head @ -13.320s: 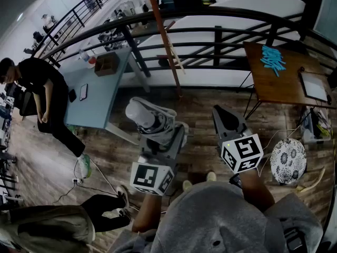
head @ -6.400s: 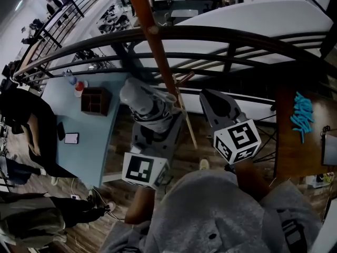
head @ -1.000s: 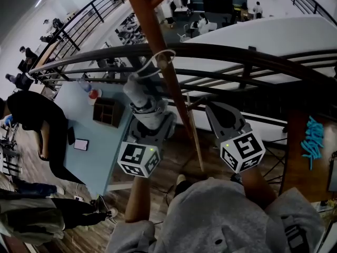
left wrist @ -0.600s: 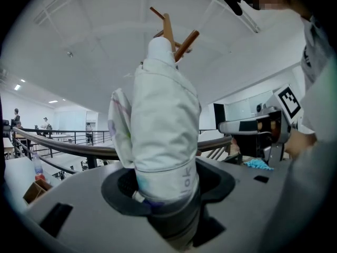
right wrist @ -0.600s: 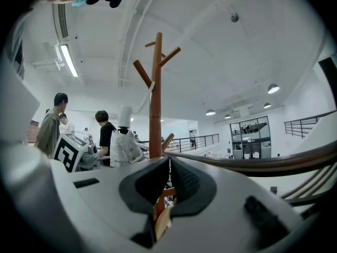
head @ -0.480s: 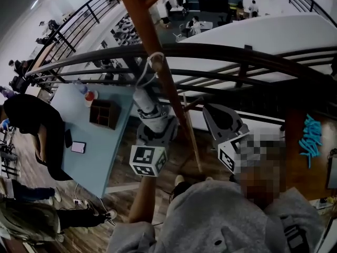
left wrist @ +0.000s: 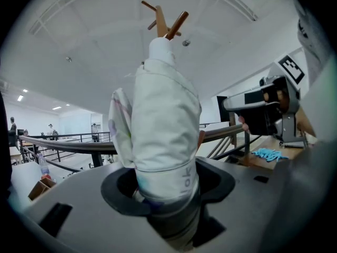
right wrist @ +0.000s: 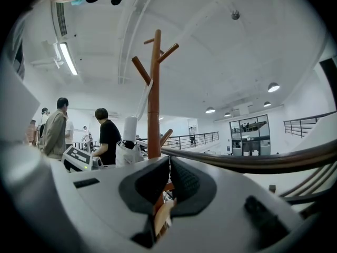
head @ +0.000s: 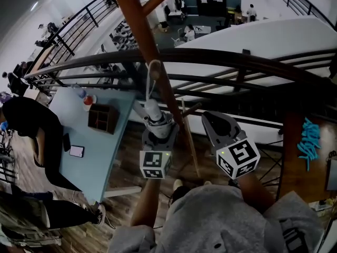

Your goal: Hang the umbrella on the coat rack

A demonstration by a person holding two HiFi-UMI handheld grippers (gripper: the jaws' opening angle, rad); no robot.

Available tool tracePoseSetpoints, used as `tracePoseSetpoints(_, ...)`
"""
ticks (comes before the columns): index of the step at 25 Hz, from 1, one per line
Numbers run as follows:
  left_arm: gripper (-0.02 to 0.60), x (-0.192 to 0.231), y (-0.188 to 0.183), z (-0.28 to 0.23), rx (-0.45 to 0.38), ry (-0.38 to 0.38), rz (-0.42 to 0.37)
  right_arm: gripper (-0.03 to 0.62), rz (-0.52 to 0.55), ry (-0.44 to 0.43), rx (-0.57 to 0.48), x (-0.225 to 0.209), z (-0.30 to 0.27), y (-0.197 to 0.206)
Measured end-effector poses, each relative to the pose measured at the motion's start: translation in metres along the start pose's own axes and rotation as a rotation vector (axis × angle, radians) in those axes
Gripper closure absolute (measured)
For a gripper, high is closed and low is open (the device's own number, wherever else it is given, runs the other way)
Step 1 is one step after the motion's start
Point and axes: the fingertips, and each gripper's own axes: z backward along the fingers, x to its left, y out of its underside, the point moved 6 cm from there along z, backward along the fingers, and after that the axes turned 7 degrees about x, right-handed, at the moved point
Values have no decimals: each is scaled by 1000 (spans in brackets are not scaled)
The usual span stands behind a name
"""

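At coat rack (head: 138,20) | left gripper (head: 158,129) clamps umbrella (left wrist: 163,120) | strap (head: 152,75) at rack, head view only | right gripper (head: 217,123) closed

Umbrella (head: 152,113) just left of coat rack (head: 138,21), railing (head: 237,58) behind, table (head: 102,153) left

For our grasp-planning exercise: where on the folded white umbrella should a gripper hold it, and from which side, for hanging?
Grip the umbrella by its bundled body, from below, as the left gripper does: it stands upright, leaving the cord loop on top free beside the coat rack pole.
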Motion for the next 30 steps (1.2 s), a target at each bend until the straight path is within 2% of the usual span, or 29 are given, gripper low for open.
tracePoseSetpoints(8,328,-7,12,-12,2,7,-34,566,6,5,-3,-2,2,1)
tracePoseSetpoints(16,327,-18,17,-17,-13,81,-13,566,2,-5,-4,1,2,3)
tracePoseSetpoints(21,313,-19,17,-13,-23,99,4,566,-3,-10,-6,1,5,4)
tracePoseSetpoints(30,307,-21,14,15,-47,51,39,566,-15,-42,-13,7,12,6)
